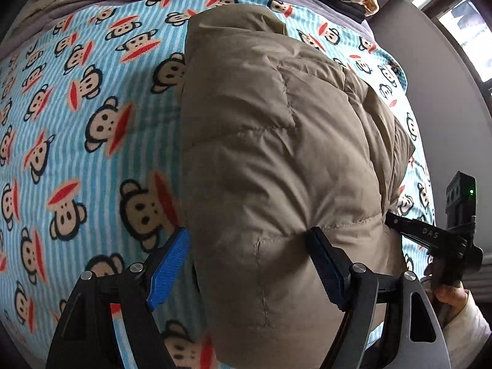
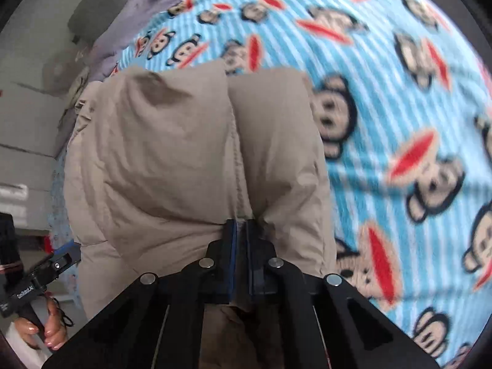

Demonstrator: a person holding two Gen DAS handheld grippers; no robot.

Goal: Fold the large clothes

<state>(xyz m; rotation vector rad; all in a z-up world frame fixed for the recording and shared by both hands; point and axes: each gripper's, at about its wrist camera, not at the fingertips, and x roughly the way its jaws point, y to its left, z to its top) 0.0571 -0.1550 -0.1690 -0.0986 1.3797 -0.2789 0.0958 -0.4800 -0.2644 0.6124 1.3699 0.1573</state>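
Right wrist: jaws pinch jacket (image 2: pixel 184 153) edge.

Monkey-print blanket (image 1: pixel 77 117) covers bed; bright window (image 1: pixel 467 30) (upper right), grey wall (image 2: pixel 27 98).

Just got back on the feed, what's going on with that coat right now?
A person with two handheld claws is folding a tan puffer jacket on a monkey-print blanket. The right claw is shut on a pinch of the jacket's near edge. The left claw is open, its jaws straddling a puffy part of the near edge without clamping it.
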